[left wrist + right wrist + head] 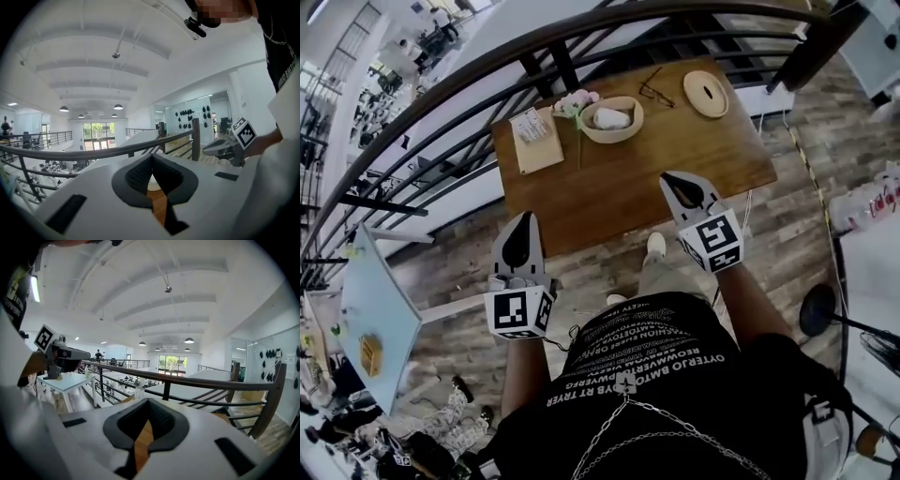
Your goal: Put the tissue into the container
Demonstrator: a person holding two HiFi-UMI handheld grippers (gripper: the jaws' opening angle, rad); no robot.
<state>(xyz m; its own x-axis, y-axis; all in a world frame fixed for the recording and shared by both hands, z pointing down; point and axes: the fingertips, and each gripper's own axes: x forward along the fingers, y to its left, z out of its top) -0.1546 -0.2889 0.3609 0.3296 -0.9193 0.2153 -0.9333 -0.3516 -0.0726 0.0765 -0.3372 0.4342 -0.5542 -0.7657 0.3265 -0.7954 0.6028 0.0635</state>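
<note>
So the person stands back from the brown wooden table (675, 150), both tools hanging low on the near side of it and well apart from everything on top. My guess is this is a rest pose, not a reach.

The left gripper (525, 223) is off the table's near left corner. Its dark padded fingers are pressed together at the tips with nothing between them; you just see table wood through the slot below.

On the table's left end lies a pale rectangular wooden board (539, 150) with a small white packet (530, 125) on it. It could be a tissue pack, but it's too small to tell. Just right of that is a pink flower (575, 100), its stem lying down across the wood.

Next is the shallow light wooden bowl (626, 134), sitting open, and the white crumpled tissue (612, 118) is inside it, touching nothing else. If that bowl is the container, the job looks pretty much done to me, or only the cover is left.

A pair of dark-framed glasses (656, 93) lies behind the bowl, out of the way.

The right gripper (672, 181) hovers over the table's near edge, fingers closed tight on nothing.

Far right at the back is the round flat wooden lid (706, 94), lying flat by itself and well apart from the bowl, probably parked there to keep the bowl open
</note>
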